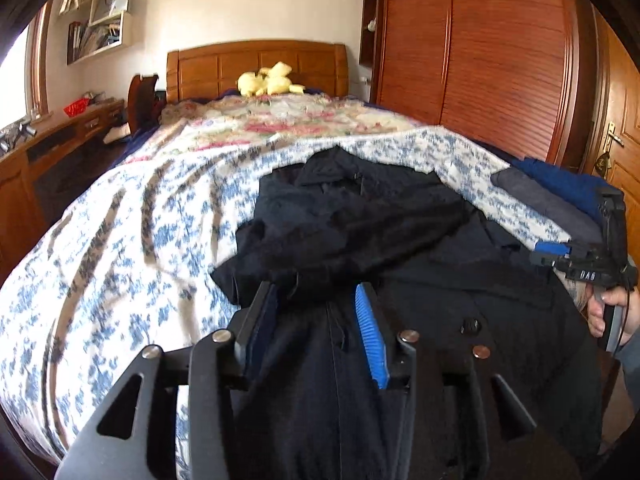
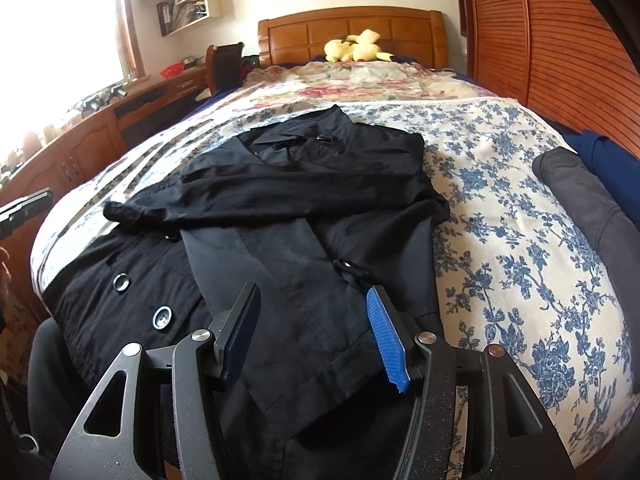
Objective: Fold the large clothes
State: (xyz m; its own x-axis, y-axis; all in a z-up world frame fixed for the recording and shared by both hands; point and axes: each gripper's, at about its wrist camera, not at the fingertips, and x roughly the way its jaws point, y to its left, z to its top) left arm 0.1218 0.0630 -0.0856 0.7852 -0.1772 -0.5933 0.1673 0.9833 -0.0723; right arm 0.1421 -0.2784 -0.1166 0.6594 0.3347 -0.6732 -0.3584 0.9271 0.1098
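A large black coat (image 2: 304,216) with round buttons lies on the bed, collar toward the headboard, one sleeve folded across its chest. It also shows in the left wrist view (image 1: 360,216). My left gripper (image 1: 316,292) is open, jaws apart just above the coat's left lower part. My right gripper (image 2: 314,294) is open over the coat's front panel near the hem, holding nothing. The right gripper also shows at the right edge of the left wrist view (image 1: 560,254), held by a hand.
The bed has a blue-and-white floral cover (image 2: 520,248). A grey folded garment (image 2: 580,196) and a blue one (image 2: 612,160) lie at the right edge. A yellow plush toy (image 2: 356,50) sits by the headboard. A wooden wardrobe (image 1: 480,52) stands right, a desk (image 1: 60,148) left.
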